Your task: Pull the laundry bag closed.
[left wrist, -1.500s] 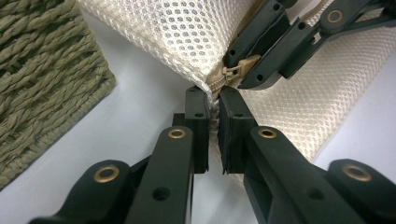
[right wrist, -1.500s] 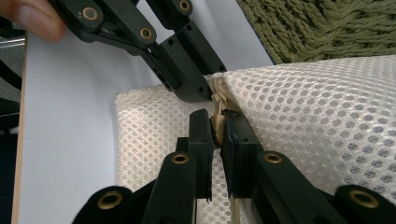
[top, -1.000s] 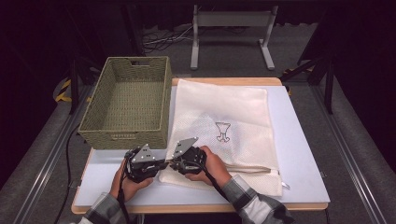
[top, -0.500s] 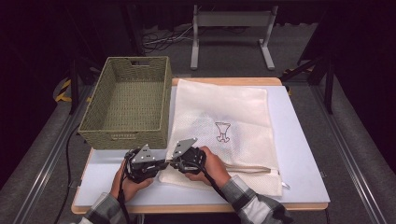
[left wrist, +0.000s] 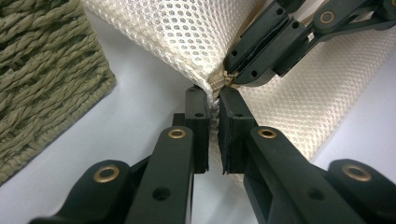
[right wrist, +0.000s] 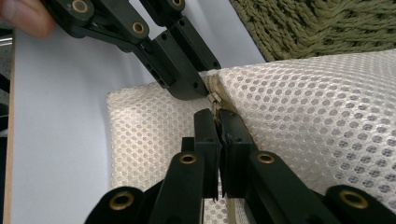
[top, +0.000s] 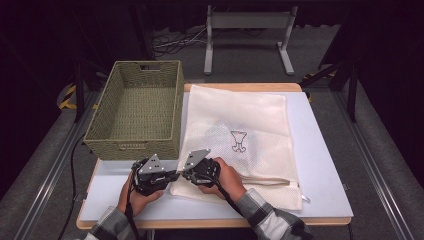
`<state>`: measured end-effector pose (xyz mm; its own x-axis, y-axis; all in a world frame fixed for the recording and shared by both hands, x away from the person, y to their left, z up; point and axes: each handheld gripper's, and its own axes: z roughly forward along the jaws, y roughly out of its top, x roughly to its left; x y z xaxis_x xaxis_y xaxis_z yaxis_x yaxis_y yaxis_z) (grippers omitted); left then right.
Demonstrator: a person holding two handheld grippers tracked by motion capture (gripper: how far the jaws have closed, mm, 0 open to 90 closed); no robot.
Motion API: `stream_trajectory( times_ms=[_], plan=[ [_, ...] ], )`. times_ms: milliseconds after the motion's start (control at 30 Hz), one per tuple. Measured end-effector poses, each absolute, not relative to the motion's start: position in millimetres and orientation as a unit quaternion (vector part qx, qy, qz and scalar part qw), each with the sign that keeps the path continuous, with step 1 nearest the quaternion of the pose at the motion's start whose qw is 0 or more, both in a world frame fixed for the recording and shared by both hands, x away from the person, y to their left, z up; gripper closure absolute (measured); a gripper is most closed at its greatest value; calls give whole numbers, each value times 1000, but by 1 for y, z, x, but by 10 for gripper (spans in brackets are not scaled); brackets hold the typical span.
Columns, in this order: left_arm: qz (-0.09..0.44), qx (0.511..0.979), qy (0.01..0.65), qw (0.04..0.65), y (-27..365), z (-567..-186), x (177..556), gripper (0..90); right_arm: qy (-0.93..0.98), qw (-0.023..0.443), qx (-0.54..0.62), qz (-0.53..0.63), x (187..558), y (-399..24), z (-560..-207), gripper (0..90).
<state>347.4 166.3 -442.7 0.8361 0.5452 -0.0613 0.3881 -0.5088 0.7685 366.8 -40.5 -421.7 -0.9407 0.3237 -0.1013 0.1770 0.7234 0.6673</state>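
Basket: woven basket (top: 137,112) stood just beyond the left tool (left wrist: 214,100).
Left tool: clamped on mesh bag (top: 245,130) corner.
Right tool (right wrist: 217,116): jaws just closing, pinching the zipper pull (right wrist: 214,100).

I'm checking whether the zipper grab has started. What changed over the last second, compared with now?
The right claw has just been closing, and its tips now pinch the zipper pull at the corner of the mesh laundry bag. The left claw stayed clamped on the bag's corner. Neither hand shifted; the bag and the woven basket lie where they were.
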Motion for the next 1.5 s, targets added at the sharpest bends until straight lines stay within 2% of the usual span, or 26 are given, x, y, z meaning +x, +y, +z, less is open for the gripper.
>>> stream_trajectory(
  times_ms=[333,467,667,1100,1500],
  plan=[
    [97,864,267,416,166,-442,347,839,923,103,135,346,368,-40,-422,869],
    [96,863,267,418,166,-441,347,839,923,101,135,346,368,-39,-424,810],
    [95,863,267,418,166,-442,347,840,923,102,139,344,368,-38,-425,870],
    [107,866,266,409,166,-438,347,846,929,114,134,326,367,-38,-419,873],
    [106,857,272,425,171,-435,347,847,933,113,148,307,370,-44,-422,873]
  ],
)
